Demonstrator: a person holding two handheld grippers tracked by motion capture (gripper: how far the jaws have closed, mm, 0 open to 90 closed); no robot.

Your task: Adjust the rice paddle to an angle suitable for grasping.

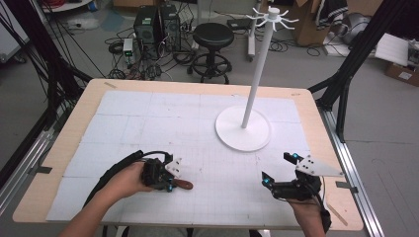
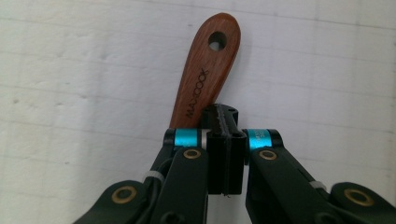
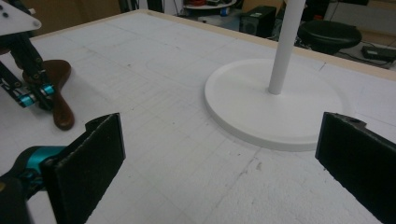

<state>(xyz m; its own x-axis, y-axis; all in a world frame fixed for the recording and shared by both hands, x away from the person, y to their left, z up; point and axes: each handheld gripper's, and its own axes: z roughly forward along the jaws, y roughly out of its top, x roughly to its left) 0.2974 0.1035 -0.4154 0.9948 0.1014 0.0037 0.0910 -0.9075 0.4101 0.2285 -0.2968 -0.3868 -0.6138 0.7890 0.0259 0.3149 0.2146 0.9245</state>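
White gridded sheet covers the wooden table [image 1: 59,163], with lab clutter, a black stool [image 1: 212,35] and cables on the floor behind. Left tool [image 1: 168,183] is down at the near-left of the table, its jaws together and clamped on a wooden handle [image 2: 204,74], brown, with a hanging hole at the free end; from the high view the handle lies flat on the sheet, poking out to the right of the left tool. What is on the handle's other end is hidden under the tool. Right tool [image 1: 279,170] hovers at the near-right with jaws wide apart, nothing between them, aimed toward the white rack stand [image 1: 243,129]. Step in hand looks like the pick: grip is made, lift not yet done. Likely next move is raising the handle clear of the table and carrying it toward the stand, whose hooks [image 1: 272,17] sit at the top of the tall pole; hooking the hole there would call for a turn so the holed end leads. Grip sits off-centre along one edge of the handle, so it could swivel on the lift. Path between is bare sheet; the round base and pole are the only things to avoid.
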